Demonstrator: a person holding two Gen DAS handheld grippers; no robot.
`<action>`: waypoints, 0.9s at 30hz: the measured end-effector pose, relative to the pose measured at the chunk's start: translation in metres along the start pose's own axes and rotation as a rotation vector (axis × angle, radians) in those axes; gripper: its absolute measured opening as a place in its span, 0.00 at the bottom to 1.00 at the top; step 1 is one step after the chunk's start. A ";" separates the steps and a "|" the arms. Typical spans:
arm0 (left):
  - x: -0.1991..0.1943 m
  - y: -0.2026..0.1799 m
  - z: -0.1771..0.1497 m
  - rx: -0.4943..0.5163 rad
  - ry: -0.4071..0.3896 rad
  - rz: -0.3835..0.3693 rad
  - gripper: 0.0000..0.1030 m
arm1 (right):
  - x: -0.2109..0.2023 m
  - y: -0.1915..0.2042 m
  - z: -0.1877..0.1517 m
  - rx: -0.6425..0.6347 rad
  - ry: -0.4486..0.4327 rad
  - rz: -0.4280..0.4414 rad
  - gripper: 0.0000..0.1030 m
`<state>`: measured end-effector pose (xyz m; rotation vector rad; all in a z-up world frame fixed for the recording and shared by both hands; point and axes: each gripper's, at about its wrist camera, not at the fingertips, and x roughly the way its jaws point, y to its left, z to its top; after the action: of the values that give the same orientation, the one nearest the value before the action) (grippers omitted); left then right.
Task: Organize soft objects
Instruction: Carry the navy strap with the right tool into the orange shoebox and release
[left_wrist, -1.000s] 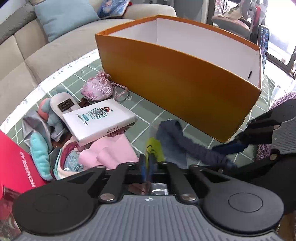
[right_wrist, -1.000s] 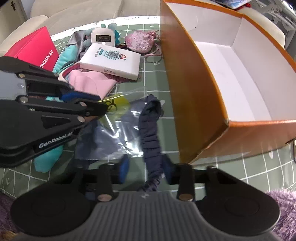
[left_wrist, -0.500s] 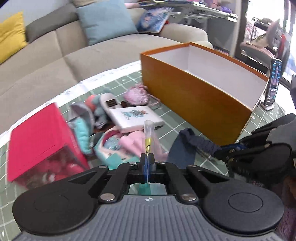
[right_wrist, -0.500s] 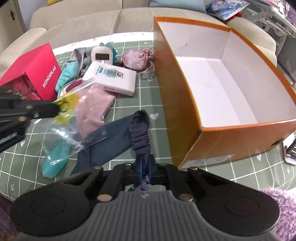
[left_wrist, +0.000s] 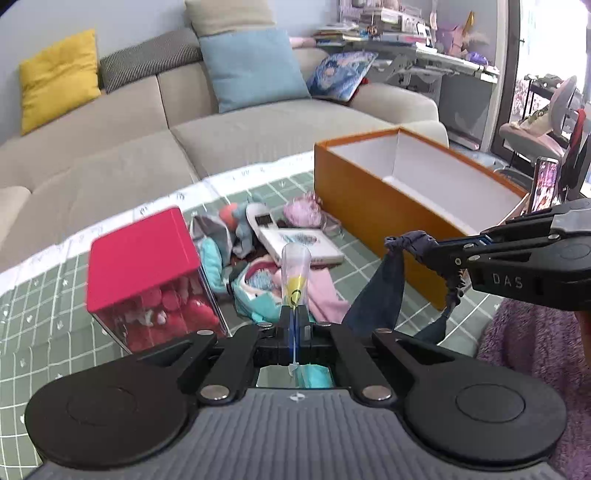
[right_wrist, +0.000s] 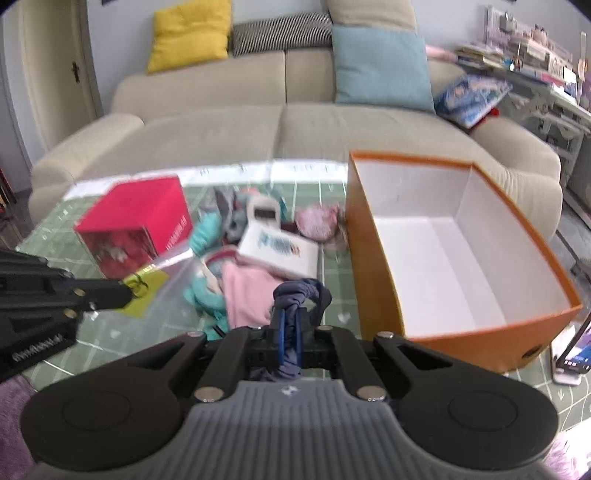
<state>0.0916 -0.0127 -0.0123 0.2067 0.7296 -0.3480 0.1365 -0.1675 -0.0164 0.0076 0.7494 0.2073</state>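
Whereas one second ago both tools worked low over the green gridded mat (left_wrist: 44, 317), the left gripper (left_wrist: 294, 325) and right gripper (right_wrist: 289, 328) now sit raised and level, so that the beige sofa (left_wrist: 122, 155) fills the background ahead of them. Then, the clear plastic bag with a yellow label (right_wrist: 155, 277) lay flat on the mat with the navy gathered fabric garment (left_wrist: 384, 291) across it; now both hang in the air, apart from each other. Pressed together on the bag's edge, the left gripper's fingers hold it upright, seen edge-on just ahead of their tips. Likewise closed, the right gripper's fingers pinch the garment's ruched band, which bunches just beyond the tips while the rest drapes below. To the right of the left gripper, the other tool enters side-on, with the garment hanging from its tip. Ahead and to the right of the right gripper stands the open orange cardboard box with a white interior (right_wrist: 373, 266), its inside bare. Ahead and to the left lie the red cube-shaped box with a clear window (right_wrist: 147, 218), a white rectangular packet (right_wrist: 280, 251), a pink fabric piece (right_wrist: 247, 295) and teal soft items (right_wrist: 205, 295), partly overlapping. Motion blur softens the right wrist view, so print on the packet is unreadable. Each garment's lower part is hidden behind a tool body.
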 end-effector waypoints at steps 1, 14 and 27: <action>-0.005 -0.001 0.002 0.001 -0.011 0.003 0.00 | -0.005 0.001 0.002 0.001 -0.012 0.006 0.03; -0.049 -0.012 0.026 0.020 -0.126 0.015 0.00 | -0.059 -0.004 0.029 0.014 -0.154 0.033 0.03; -0.041 -0.033 0.084 0.046 -0.184 -0.069 0.00 | -0.092 -0.046 0.092 -0.032 -0.277 0.042 0.03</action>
<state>0.1020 -0.0592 0.0753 0.1908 0.5485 -0.4433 0.1417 -0.2242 0.1093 0.0215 0.4706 0.2526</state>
